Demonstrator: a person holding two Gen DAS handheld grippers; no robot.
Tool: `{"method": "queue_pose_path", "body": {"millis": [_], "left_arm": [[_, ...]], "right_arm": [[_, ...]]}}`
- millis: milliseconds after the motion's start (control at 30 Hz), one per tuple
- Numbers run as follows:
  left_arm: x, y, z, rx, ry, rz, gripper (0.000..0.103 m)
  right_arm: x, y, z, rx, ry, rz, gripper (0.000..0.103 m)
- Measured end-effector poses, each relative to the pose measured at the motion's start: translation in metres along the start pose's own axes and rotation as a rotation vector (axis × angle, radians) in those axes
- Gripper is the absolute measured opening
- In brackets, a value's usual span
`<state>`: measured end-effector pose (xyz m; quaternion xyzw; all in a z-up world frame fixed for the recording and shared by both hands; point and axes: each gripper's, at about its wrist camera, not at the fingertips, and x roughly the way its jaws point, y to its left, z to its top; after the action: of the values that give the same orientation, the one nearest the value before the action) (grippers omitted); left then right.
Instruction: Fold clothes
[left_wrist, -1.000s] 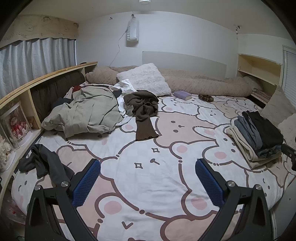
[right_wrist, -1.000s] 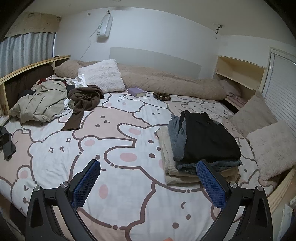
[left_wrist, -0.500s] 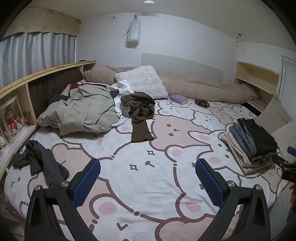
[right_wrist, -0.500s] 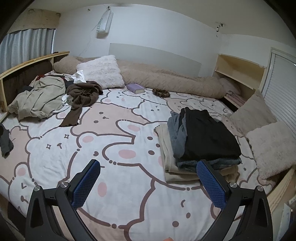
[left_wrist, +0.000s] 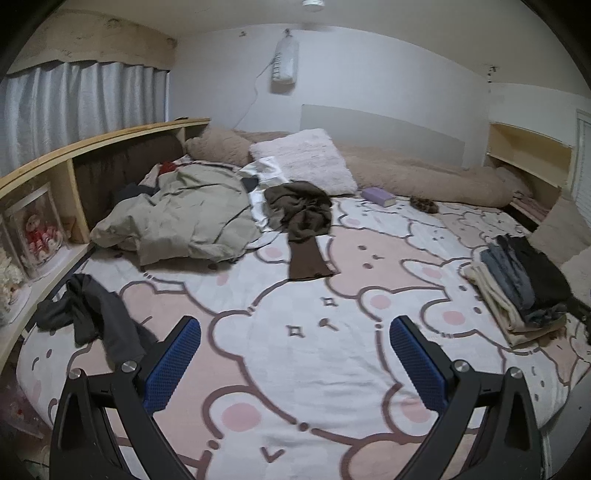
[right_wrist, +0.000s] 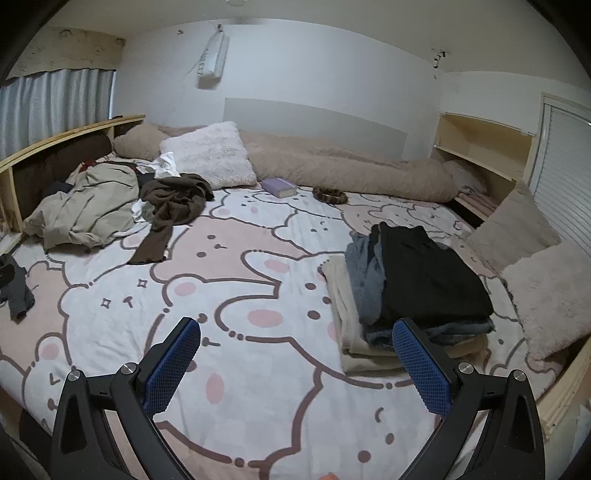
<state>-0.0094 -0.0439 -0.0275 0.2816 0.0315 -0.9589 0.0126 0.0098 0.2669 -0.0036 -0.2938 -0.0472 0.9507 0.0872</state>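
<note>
A stack of folded clothes, black on top of grey-blue and cream, lies on the right of the bed; it also shows in the left wrist view. Unfolded clothes lie at the far left: a beige garment, a brown garment and some white cloth. A dark grey garment lies near the left edge. My left gripper and my right gripper are both open and empty, held above the bed's near part.
The bed has a pink and white bear-print cover. A white pillow, a long beige bolster, a purple book and a brown scrunchie lie at the head. Wooden shelves run along the left. Cushions lie at the right.
Both grippers have drawn back and risen slightly from the bed, so more of it shows. Both stayed open and empty. No clothing moved.
</note>
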Motion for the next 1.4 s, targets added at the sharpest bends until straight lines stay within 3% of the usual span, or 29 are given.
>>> {"method": "queue_pose_path", "body": {"millis": [100,267,433,833,867,1033,1100,1133,1233,1400], "left_arm": [[0.008,0.020,-0.006,-0.021,0.012,0.018,0.103],[0.026,0.067,-0.023,-0.082,0.014,0.154,0.103],[0.050,0.122,-0.039,-0.175,0.032,0.235,0.103],[0.131,0.225,-0.082,-0.451,0.227,0.279,0.099],[0.137,0.228,-0.083,-0.449,0.241,0.289,0.095],[0.162,0.229,-0.079,-0.395,0.294,0.325,0.094],[0.170,0.231,-0.080,-0.388,0.326,0.323,0.097],[0.174,0.231,-0.081,-0.376,0.337,0.316,0.103],[0.183,0.226,-0.081,-0.328,0.378,0.340,0.102],[0.182,0.225,-0.082,-0.319,0.374,0.354,0.103]], "right_arm": [[0.002,0.006,0.001,0.006,-0.005,0.030,0.103],[0.009,0.015,0.005,0.016,0.017,0.075,0.103],[0.015,0.032,0.004,-0.046,0.039,0.041,0.103],[0.025,0.053,-0.002,-0.101,0.089,0.043,0.103],[0.025,0.054,-0.001,-0.106,0.090,0.044,0.103],[0.029,0.058,-0.001,-0.119,0.099,0.052,0.103],[0.031,0.060,-0.002,-0.116,0.106,0.063,0.103],[0.033,0.060,-0.003,-0.115,0.110,0.069,0.103],[0.036,0.063,-0.005,-0.113,0.121,0.091,0.103],[0.036,0.066,-0.009,-0.115,0.125,0.121,0.103]]}}
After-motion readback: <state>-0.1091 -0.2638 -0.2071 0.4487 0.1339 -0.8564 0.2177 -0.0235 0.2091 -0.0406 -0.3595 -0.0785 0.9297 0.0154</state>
